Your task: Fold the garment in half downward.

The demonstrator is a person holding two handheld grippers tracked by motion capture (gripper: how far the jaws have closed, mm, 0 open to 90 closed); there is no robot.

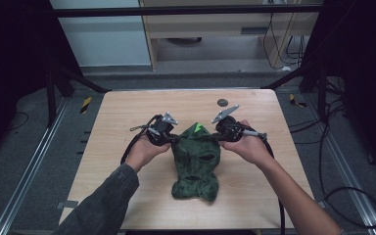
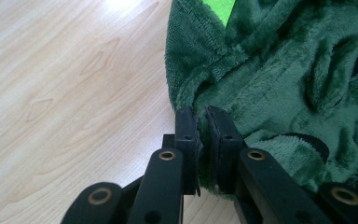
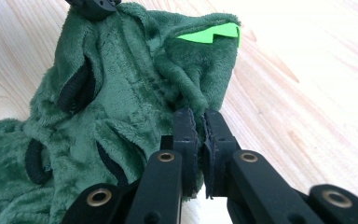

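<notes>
Both grippers are clamped on a dark green fleece garment (image 1: 196, 164) over a pale wooden table (image 1: 127, 112). In the high view the left gripper (image 1: 172, 139) pinches the upper left edge of the cloth and the right gripper (image 1: 216, 135) pinches the upper right edge, each held in a hand that comes in from the bottom of the frame. Between them the top of the cloth is lifted into a low peak, where a bright green patch (image 1: 199, 129) shows, while the lower part of the garment hangs down and rests bunched on the tabletop. Dark-edged openings show across its front. In the left gripper view the two black jaws stand nearly together with a fold of the plush cloth (image 2: 270, 93) pressed between the pads, wood grain to one side of them. In the right gripper view the jaws are likewise closed tight on a ridge of the fleece (image 3: 121, 121), and the bright green patch (image 3: 209, 32) lies just above and beyond them. A small dark round disc (image 1: 222, 102) lies on the table beyond the right gripper, well apart from the garment.
</notes>
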